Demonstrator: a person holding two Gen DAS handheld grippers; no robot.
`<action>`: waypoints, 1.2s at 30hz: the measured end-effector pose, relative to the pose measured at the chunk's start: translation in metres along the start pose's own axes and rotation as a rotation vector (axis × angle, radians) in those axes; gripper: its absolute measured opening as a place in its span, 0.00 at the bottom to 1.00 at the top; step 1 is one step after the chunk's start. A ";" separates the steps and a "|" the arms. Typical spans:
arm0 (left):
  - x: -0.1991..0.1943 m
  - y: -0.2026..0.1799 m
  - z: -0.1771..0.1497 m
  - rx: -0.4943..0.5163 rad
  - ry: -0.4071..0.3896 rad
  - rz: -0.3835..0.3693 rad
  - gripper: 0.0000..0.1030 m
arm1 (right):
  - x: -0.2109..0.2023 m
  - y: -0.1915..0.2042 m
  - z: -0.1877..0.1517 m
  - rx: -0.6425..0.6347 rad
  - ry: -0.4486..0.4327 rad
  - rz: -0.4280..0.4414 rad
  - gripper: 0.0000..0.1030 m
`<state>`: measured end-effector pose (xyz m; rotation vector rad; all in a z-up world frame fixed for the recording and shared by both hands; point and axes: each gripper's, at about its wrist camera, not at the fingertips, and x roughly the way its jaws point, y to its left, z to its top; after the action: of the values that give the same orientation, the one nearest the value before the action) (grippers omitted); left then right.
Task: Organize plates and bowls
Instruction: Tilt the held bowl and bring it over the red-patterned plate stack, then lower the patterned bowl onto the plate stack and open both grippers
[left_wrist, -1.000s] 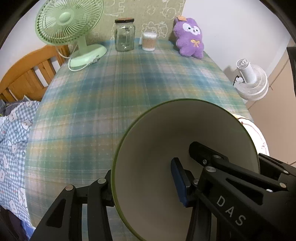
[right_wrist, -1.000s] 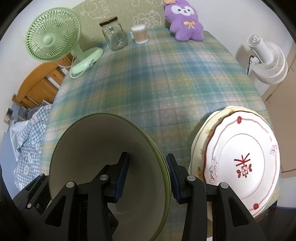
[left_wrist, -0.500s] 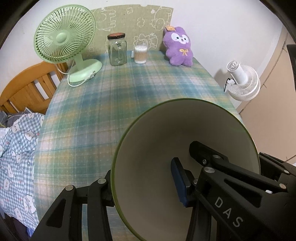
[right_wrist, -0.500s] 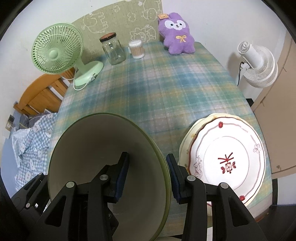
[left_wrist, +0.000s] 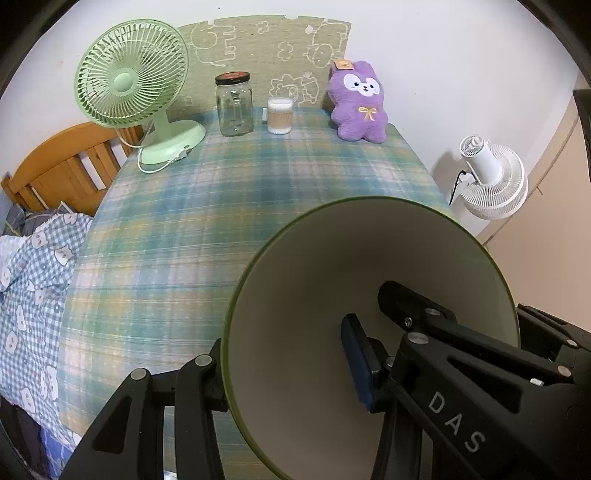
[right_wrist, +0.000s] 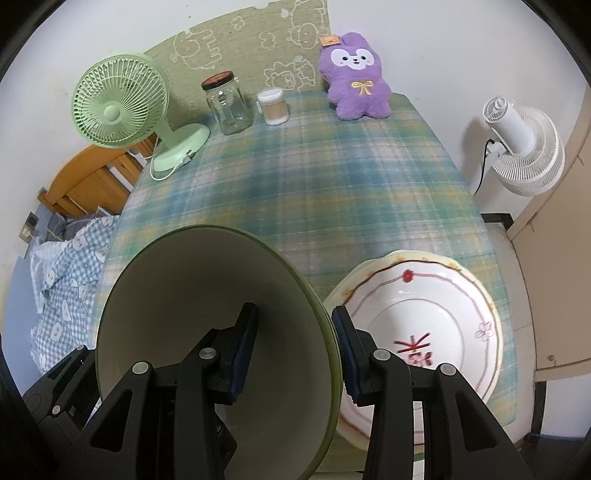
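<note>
Plaid tablecloth lies bare ahead of both grippers, which pinch opposite rims of one green-edged bowl: left gripper and right gripper, each with one pad inside. Stacked plates sit just right of the right gripper near the table's edge; far off stand a green fan, jar and purple plush.

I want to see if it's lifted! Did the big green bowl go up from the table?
Yes. The green bowl, pinched by both grippers, has risen: beside it the stacked plates on the checked tablecloth look smaller and farther below than before.

Left tool clamped on green-rimmed bowl wall — raised above plaid tablecloth — right tool opposite.
</note>
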<state>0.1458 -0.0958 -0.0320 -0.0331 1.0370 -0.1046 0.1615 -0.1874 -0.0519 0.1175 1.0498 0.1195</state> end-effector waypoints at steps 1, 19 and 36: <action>0.000 -0.004 0.000 -0.001 0.000 0.001 0.47 | -0.001 -0.005 0.001 0.000 0.001 0.001 0.43; 0.018 -0.082 0.004 -0.005 0.026 -0.017 0.47 | -0.010 -0.086 0.005 0.011 0.025 -0.021 0.43; 0.047 -0.119 -0.006 -0.034 0.093 -0.010 0.47 | 0.011 -0.130 0.001 -0.006 0.100 -0.026 0.43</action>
<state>0.1554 -0.2189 -0.0660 -0.0649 1.1318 -0.0987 0.1734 -0.3140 -0.0809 0.0930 1.1506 0.1061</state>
